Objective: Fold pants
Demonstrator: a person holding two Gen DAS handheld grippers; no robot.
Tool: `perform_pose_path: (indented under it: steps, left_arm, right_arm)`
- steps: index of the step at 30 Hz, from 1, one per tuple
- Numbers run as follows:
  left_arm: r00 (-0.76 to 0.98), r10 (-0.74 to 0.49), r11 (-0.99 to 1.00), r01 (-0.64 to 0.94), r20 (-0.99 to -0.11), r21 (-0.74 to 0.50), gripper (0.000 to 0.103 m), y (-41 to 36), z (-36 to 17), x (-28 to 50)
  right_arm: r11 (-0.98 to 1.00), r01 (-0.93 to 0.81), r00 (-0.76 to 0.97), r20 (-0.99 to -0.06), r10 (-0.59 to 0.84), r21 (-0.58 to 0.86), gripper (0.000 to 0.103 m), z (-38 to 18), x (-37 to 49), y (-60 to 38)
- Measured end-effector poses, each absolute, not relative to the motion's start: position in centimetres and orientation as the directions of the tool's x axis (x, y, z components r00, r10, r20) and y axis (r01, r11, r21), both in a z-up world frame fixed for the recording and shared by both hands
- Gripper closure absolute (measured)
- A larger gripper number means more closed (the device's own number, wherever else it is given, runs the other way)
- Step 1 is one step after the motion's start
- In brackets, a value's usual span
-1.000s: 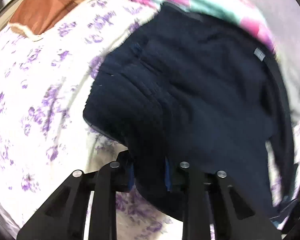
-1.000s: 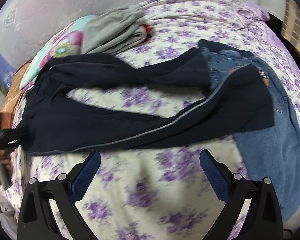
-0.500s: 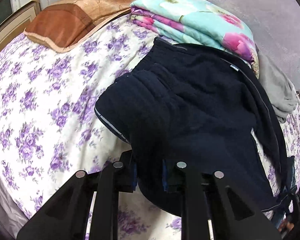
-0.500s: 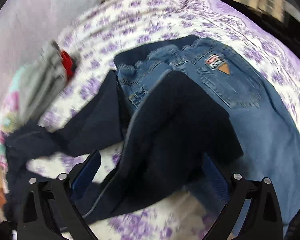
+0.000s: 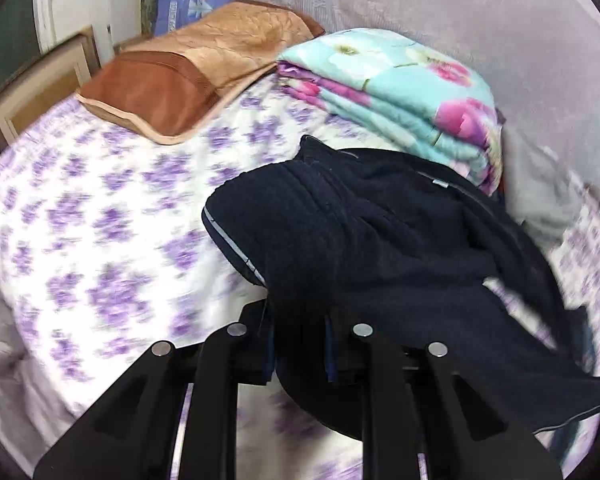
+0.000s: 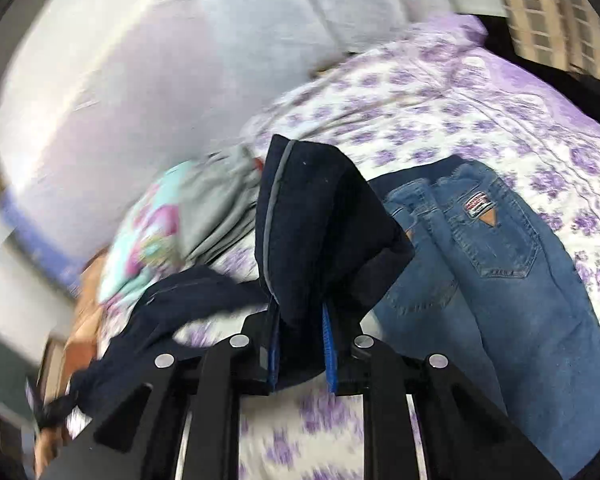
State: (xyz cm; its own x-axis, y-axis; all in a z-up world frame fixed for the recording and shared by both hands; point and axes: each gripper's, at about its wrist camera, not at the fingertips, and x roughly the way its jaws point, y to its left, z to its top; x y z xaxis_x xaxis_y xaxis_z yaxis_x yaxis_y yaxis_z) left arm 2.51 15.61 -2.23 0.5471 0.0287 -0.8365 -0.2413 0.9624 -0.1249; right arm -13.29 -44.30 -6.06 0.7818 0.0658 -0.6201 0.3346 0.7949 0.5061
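Dark navy pants [image 5: 380,248] with a thin grey side stripe lie on a bed with a purple-flowered sheet [image 5: 100,216]. My left gripper [image 5: 298,350] is shut on the waist end, which bunches up in front of it. My right gripper [image 6: 300,354] is shut on the leg end of the navy pants [image 6: 312,220], which stands lifted and folded over above the sheet [image 6: 440,120]. The rest of the pants trails down to the left in the right wrist view.
Blue jeans [image 6: 500,280] lie flat to the right of my right gripper. A folded floral quilt [image 5: 400,92], a brown pillow [image 5: 196,72] and a grey garment [image 5: 540,200] sit at the wall side. A wooden frame [image 5: 40,92] stands at the bed's left.
My right gripper went from open above the sheet to shut on the pants' leg end and raised it. My left gripper keeps its hold and has lifted, tilting the view up.
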Motion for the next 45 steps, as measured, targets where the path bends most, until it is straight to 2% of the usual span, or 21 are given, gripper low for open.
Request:
perform_pose_path:
  steps: [2,4,7,8,9,11,12,14,17,20,22,24,29,31,32,33,35,38,39,43,45]
  left_arm:
    - [0.502,0.035,0.966,-0.237,-0.864,-0.099,0.084,16.5,-4.0,1.2]
    - [0.433,0.035,0.969,-0.235,-0.901,-0.076,0.081,17.2,-6.5,0.2]
    - [0.406,0.068,0.974,-0.227,-0.911,-0.029,0.073,17.0,-7.7,-0.8]
    - [0.41,0.097,0.974,-0.228,-0.907,0.002,0.068,16.9,-7.3,-0.9]
    - [0.413,0.112,0.973,-0.229,-0.904,0.016,0.065,16.7,-7.0,-0.9]
    - [0.44,0.149,0.974,-0.219,-0.886,0.055,0.054,16.2,-5.6,-0.6]
    - [0.467,0.164,0.975,-0.21,-0.869,0.071,0.05,15.9,-4.8,-0.8]
    - [0.534,0.164,0.98,-0.184,-0.829,0.075,0.032,15.0,-3.0,-0.9]
    - [0.581,0.099,0.991,-0.134,-0.808,0.025,0.024,13.6,-2.1,-0.5]
    - [0.545,0.031,0.994,-0.103,-0.838,-0.031,0.024,11.8,-3.5,0.7]
    - [0.514,-0.015,0.993,-0.094,-0.857,-0.073,0.024,10.7,-4.8,1.0]
    - [0.479,-0.041,0.992,-0.086,-0.877,-0.093,0.024,9.8,-6.4,0.7]
    - [0.391,-0.018,0.997,-0.058,-0.92,-0.044,0.024,8.3,-10.1,-0.1]
    - [0.357,-0.007,0.997,-0.07,-0.934,-0.034,0.024,8.5,-11.4,-0.1]
    - [0.35,0.0,0.997,-0.07,-0.937,-0.026,0.024,8.5,-11.7,0.0]
    - [0.348,0.007,0.998,-0.066,-0.938,-0.017,0.024,8.4,-11.8,0.0]
    - [0.345,0.026,0.999,-0.048,-0.938,0.01,0.024,8.0,-11.4,0.2]
    - [0.371,0.044,0.998,-0.058,-0.928,0.024,0.02,8.1,-10.3,0.3]
    - [0.377,0.048,0.997,-0.071,-0.925,0.023,0.02,8.2,-10.1,0.5]
    - [0.383,0.042,0.995,-0.104,-0.923,0.002,0.02,8.0,-9.1,1.5]
    - [0.388,0.042,0.994,-0.109,-0.921,-0.001,0.02,7.4,-8.7,2.0]
  right_arm:
    - [0.761,0.433,0.704,-0.708,0.05,0.484,0.045,-10.5,-15.5,-45.2]
    - [0.645,0.593,0.593,-0.804,0.056,0.482,0.045,-15.1,-18.5,-46.2]
    - [0.568,0.655,0.567,-0.821,0.066,0.498,0.052,-16.6,-21.1,-46.3]
    - [0.591,0.651,0.562,-0.826,0.045,0.476,0.048,-15.8,-21.0,-46.0]
    - [0.618,0.641,0.566,-0.824,0.02,0.455,0.038,-15.0,-20.7,-45.9]
    - [0.661,0.621,0.597,-0.801,-0.05,0.422,0.031,-12.9,-20.0,-45.9]
    - [0.676,0.618,0.6,-0.796,-0.075,0.402,0.031,-12.2,-19.4,-46.0]
    - [0.719,0.605,0.598,-0.792,-0.125,0.343,0.031,-11.2,-17.2,-46.3]
    - [0.812,0.504,0.605,-0.791,-0.091,0.293,0.031,-11.5,-12.9,-46.0]
    - [0.884,0.467,0.421,-0.879,-0.225,-0.002,0.031,-14.7,-9.2,-44.9]
    - [0.872,0.49,0.359,-0.91,-0.205,-0.003,0.047,-16.7,-8.9,-45.5]
    - [0.869,0.492,0.384,-0.91,-0.154,0.06,0.085,-15.8,-9.2,-46.1]
    - [0.89,0.441,0.543,-0.825,-0.159,0.119,0.088,-10.9,-9.5,-46.4]
    - [0.877,0.473,0.516,-0.834,-0.197,0.086,0.074,-12.4,-8.4,-47.1]
    - [0.863,0.505,0.452,-0.859,-0.241,0.023,0.045,-13.9,-7.9,-47.5]
    - [0.846,0.528,0.313,-0.911,-0.268,-0.068,0.037,-16.2,-6.9,-48.1]
    - [0.834,0.551,0.355,-0.897,-0.262,-0.026,0.04,-15.5,-6.6,-48.1]
    - [0.838,0.544,0.525,-0.794,-0.308,0.035,0.032,-11.3,-6.2,-46.8]
    - [0.859,0.504,0.557,-0.793,-0.248,0.085,0.028,-10.9,-5.4,-46.4]
    - [0.891,0.359,0.572,-0.82,0.024,0.276,0.028,-12.5,-0.4,-44.4]
    - [0.825,0.36,0.541,-0.818,0.195,0.435,0.028,-14.5,2.0,-43.7]
